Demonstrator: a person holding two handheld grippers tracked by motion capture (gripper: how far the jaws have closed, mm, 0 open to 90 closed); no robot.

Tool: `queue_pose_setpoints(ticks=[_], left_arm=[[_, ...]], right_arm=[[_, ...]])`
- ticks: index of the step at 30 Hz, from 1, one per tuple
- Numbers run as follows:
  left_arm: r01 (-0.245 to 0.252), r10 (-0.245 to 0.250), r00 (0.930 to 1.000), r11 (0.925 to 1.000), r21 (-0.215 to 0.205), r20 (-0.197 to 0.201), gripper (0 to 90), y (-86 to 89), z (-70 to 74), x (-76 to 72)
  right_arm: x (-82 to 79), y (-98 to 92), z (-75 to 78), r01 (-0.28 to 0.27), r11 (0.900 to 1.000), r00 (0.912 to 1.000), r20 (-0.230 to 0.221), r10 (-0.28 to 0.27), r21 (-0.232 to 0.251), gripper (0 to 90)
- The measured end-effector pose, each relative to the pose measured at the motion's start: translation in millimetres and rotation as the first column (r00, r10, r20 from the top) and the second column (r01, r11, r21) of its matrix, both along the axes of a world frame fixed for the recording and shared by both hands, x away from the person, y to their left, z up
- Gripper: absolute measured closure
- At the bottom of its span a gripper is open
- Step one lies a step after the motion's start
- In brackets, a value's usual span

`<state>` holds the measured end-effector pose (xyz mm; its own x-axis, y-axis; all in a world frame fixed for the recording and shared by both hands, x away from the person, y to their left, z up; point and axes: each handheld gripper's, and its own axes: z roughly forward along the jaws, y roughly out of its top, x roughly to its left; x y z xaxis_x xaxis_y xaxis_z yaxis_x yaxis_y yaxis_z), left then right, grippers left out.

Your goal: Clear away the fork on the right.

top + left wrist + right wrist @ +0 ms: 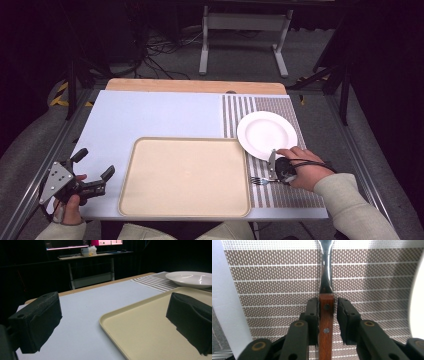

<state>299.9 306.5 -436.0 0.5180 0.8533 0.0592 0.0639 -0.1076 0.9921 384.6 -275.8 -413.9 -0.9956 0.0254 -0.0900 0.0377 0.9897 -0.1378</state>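
Pale blue sheet [150, 120] covered most of the table, w/ a bare wood strip [195, 85] along the far edge and a brown-and-white striped placemat [287, 192] on the right side. We saw a beige tray [184, 176] lying empty near the front, centre, and a white plate [266, 134] on the mat just beyond the right hand. Behind the table the room was dark: cables on a grey floor, a white desk frame [243, 35]; in the left gripper view a lit monitor strip [67, 244] glowed on a far desk. Left gripper [95, 171] hovered at the front left corner, held low in the left hand [70, 205], jaws spread wide w/ nothing between them; its own view looked across the sheet and the tray's near rim. Right hand [305, 172] rested on the mat beside the tray's right edge, right gripper [326, 312] pointing toward the tray. Its jaws sat either side of the wood handle of a fork [326, 317]; left pad touched the handle, right pad showed a thin gap, so we couldn't tell if it was pinched. Fork lay flat on the mat, tines [256, 180] toward the tray; in the right gripper view the tines were cut off at the top.
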Motion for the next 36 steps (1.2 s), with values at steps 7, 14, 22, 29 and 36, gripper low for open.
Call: queue_pose_setpoints(ticks=[7,14,22,29,36], left_arm=[[0.002,-0.002,1.0,1.0,-0.002,-0.001,0.5,0.2,0.0,0.1],[0.004,-0.004,1.0,1.0,-0.002,-0.002,0.5,0.3,0.1,0.0],[0.002,-0.002,1.0,1.0,-0.002,-0.001,0.5,0.2,0.0,0.2],[0.004,-0.004,1.0,1.0,-0.004,-0.002,0.5,0.2,0.1,-0.1],[0.002,-0.002,1.0,1.0,-0.003,-0.003,0.5,0.5,0.2,-0.1]], right_arm=[[0.6,0.7,-0.2,-0.019,1.0,0.9998,-0.011,0.019,-0.011,77.5],[1.0,0.1,-0.1,-0.025,1.0,0.9995,-0.017,0.025,-0.007,77.6],[-0.3,-1.5,1.9,-0.024,1.0,0.9997,-0.009,0.024,0.01,77.8],[-1.5,-0.4,15.3,-0.014,0.999,0.9998,0.013,0.013,0.039,77.9],[-1.6,-0.6,33.3,0.027,0.996,0.9989,0.037,-0.03,0.084,77.9]])
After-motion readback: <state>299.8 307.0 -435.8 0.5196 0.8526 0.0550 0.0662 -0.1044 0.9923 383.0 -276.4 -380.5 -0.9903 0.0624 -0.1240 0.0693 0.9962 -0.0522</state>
